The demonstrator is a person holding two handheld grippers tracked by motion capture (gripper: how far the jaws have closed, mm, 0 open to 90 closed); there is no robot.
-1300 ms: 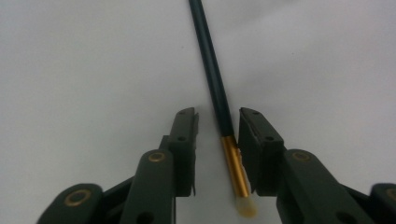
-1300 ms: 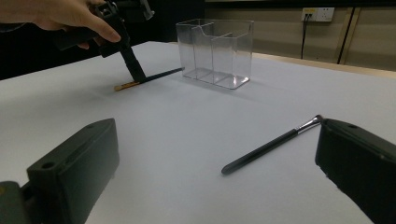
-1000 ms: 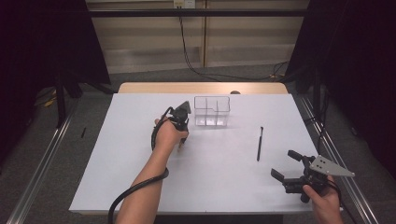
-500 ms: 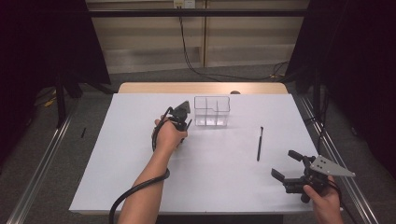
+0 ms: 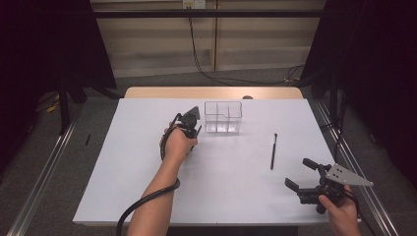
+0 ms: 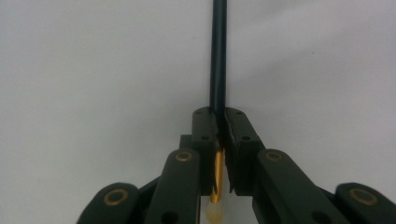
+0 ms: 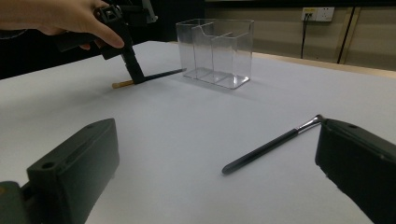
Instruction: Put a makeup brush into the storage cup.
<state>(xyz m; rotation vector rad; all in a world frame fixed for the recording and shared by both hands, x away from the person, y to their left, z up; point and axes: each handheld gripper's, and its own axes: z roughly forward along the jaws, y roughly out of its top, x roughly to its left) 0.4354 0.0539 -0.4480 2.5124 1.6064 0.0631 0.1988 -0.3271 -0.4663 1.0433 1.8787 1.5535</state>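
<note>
So the left hand-held gripper (image 5: pixel 193 129) is clamped tight on a thin dark brush (image 6: pixel 217 60) with a gold bit near its back end. It sits on the far-left part of the white counter (image 5: pixel 123 162), tips down at the surface, just left of the clear organizer box (image 5: pixel 223 117). In the right gripper view the brush lies nearly flat on the counter, its dark end pointing at the foot of the box and stopping just short of it. From the left gripper view the shaft runs straight out between the closed pads.

The right hand-held gripper (image 5: pixel 301 173) hangs over the near-right corner with its jaws wide apart and nothing between them. It's close to the counter's near and right edges.

Room-wise: the whole near-left and middle of the counter is bare, so plenty of space there. The box stands toward the far edge, around the middle, with a strip of wood showing behind the white sheet. A second dark brush (image 5: pixel 273 151) lies on the right side, well apart from the box and a little way off from the right hand-held gripper.

Count: two brushes, one clear box with dividers inside, two hand-held grippers.
</note>
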